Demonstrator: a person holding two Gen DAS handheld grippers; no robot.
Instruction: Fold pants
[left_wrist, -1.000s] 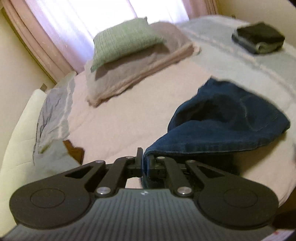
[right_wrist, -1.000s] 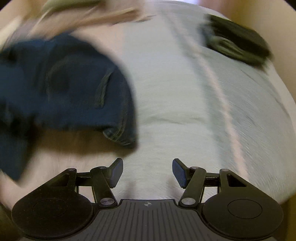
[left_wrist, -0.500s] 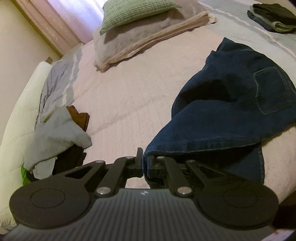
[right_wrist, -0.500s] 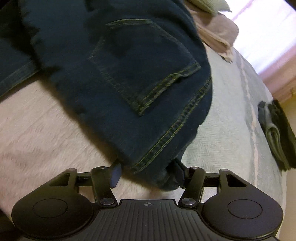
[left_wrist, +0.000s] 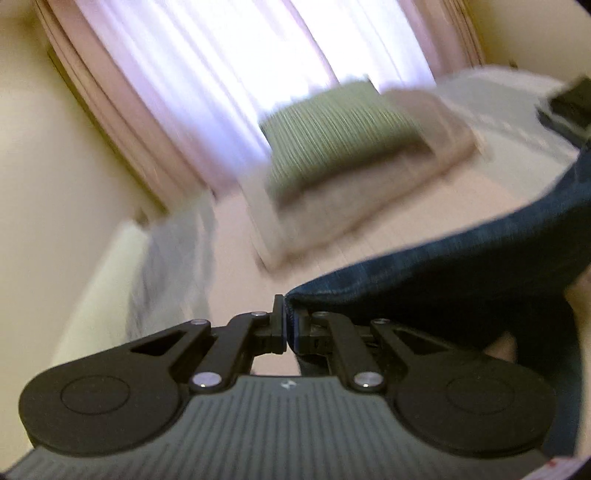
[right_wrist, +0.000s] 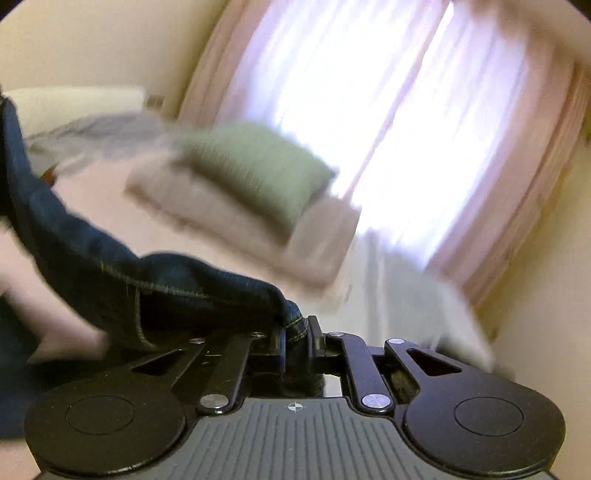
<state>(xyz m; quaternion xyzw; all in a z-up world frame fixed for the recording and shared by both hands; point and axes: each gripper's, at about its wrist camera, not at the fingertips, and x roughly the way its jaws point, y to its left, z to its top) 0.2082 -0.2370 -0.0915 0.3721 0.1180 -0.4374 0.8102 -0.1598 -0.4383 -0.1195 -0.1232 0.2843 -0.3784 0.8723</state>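
My left gripper (left_wrist: 286, 325) pinches one edge of the jeans (left_wrist: 461, 280), which stretch off to its right. My right gripper (right_wrist: 297, 341) is closing on a thick stitched edge of the jeans, with the cloth running off to its left. The jeans hang between them above the bed (left_wrist: 369, 229). If the bunched seam slips out, that side could drop and crumple.
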